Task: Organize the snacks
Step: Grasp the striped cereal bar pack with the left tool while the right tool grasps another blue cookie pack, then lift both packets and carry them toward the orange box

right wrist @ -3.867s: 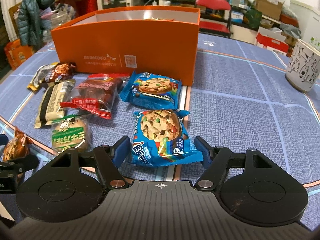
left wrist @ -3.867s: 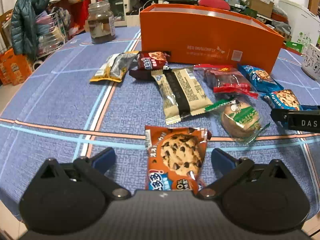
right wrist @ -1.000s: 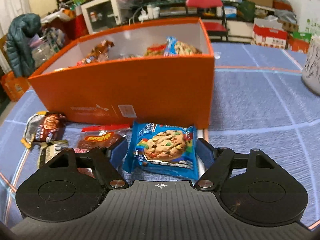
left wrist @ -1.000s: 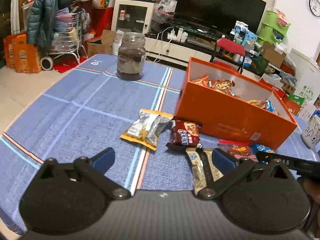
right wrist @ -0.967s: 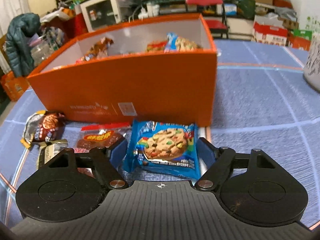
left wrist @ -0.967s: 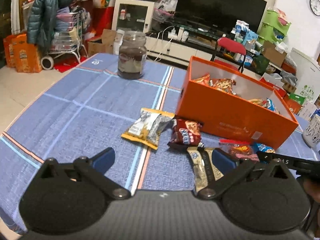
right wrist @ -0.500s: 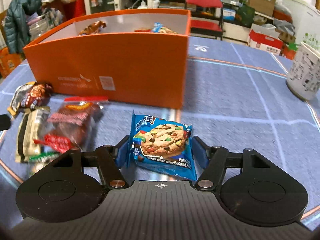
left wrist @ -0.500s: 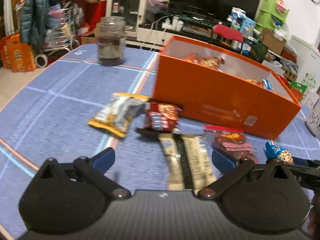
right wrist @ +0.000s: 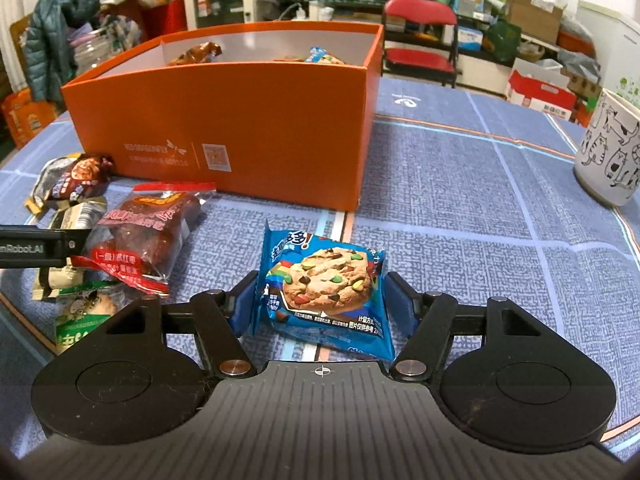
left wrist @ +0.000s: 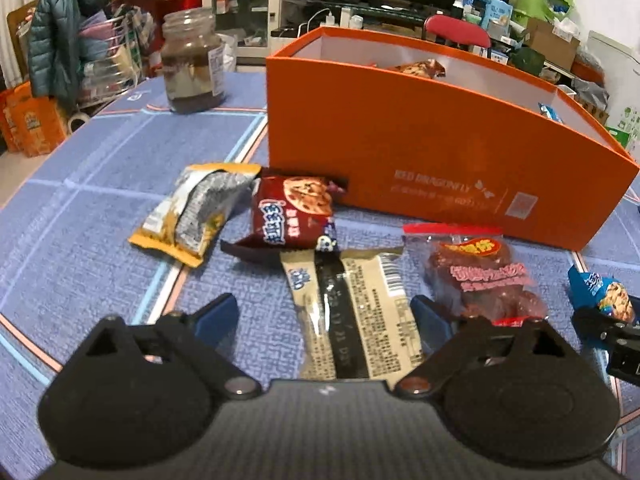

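1. The right claw [right wrist: 320, 304] is clamped on the blue cookie pack [right wrist: 326, 284]; both blue pads press its side edges, and the pack sits square between them, just over the tabletop [right wrist: 460, 208].
2. The left claw [left wrist: 324, 316] stands apart and its jaws have just been closing. The beige bar [left wrist: 352, 312] lies lengthwise between them on the tabletop; its right edge is near the right pad, while the left pad is clear of it.
3. The orange box [left wrist: 420, 160] stands beyond both claws, open on top, with a few packs already inside.
4. In front of the box, from the left claw's view: a yellow-and-silver pack [left wrist: 196, 208] farthest left, a brown cookie pack [left wrist: 294, 212] touching it and overlapping the top end of the bar, and a clear bag of red dates [left wrist: 480, 276] to the right of the bar, just beside the right pad.
5. A green-wrapped snack [right wrist: 82, 316] lies low and left of the right claw, next to the date bag.
6. A glass jar [left wrist: 194, 68] stands well behind the packs, left of the box; a cat-print mug [right wrist: 610, 152] stands far right.
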Tool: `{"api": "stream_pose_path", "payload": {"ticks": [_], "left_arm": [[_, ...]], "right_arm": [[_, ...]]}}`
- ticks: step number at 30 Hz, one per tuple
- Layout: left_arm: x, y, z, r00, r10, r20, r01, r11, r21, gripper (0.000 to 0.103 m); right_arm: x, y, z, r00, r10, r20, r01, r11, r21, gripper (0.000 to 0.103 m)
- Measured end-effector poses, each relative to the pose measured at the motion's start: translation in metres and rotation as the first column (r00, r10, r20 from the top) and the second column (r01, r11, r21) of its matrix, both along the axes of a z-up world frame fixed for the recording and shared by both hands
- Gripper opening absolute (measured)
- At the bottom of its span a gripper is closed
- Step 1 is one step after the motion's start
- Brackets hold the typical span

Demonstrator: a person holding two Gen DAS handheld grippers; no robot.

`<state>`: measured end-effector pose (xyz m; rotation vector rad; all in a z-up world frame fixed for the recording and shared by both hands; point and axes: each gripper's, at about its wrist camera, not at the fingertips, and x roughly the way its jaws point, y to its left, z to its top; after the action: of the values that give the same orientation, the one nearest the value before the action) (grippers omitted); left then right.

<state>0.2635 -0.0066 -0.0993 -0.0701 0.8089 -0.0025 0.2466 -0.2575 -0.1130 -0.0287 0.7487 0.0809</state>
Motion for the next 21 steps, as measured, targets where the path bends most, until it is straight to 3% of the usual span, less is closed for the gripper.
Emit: {"api": "stream_pose_path", "payload": {"ticks": [1,3,4,10,17,21], "left_arm": [[0.000,-0.001,0.001,1.000,-0.005,-0.001,0.005,1.000,0.004,0.083],[-0.002,-0.005,0.003,1.000,-0.031,0.000,0.031,1.000,0.002,0.056],[-0.005,-0.007,0.005,0.999,-0.038,0.003,0.038,0.999,0.010,0.050],[-0.007,0.002,0.010,0.999,-0.036,-0.009,0.036,0.999,-0.008,0.049],[-0.020,0.003,0.033,0.995,-0.054,0.078,0.050,0.997,0.050,0.048],[-0.023,0.002,0.041,0.994,-0.056,0.091,0.050,0.996,0.074,0.048]], "right_arm": [[0.000,0.000,0.000,1.000,0.000,-0.002,0.000,1.000,0.000,0.055],[0.000,0.000,0.000,1.000,0.003,-0.006,-0.003,1.000,-0.001,0.055],[-0.001,0.000,0.001,1.000,0.004,-0.010,-0.004,1.000,-0.001,0.051],[-0.006,0.003,0.005,1.000,0.011,0.000,-0.011,1.000,-0.024,0.043],[-0.015,0.010,0.021,0.998,0.029,0.062,-0.023,0.996,-0.084,0.042],[-0.021,0.012,0.037,0.994,0.026,0.105,-0.016,0.996,-0.092,0.042]]}}
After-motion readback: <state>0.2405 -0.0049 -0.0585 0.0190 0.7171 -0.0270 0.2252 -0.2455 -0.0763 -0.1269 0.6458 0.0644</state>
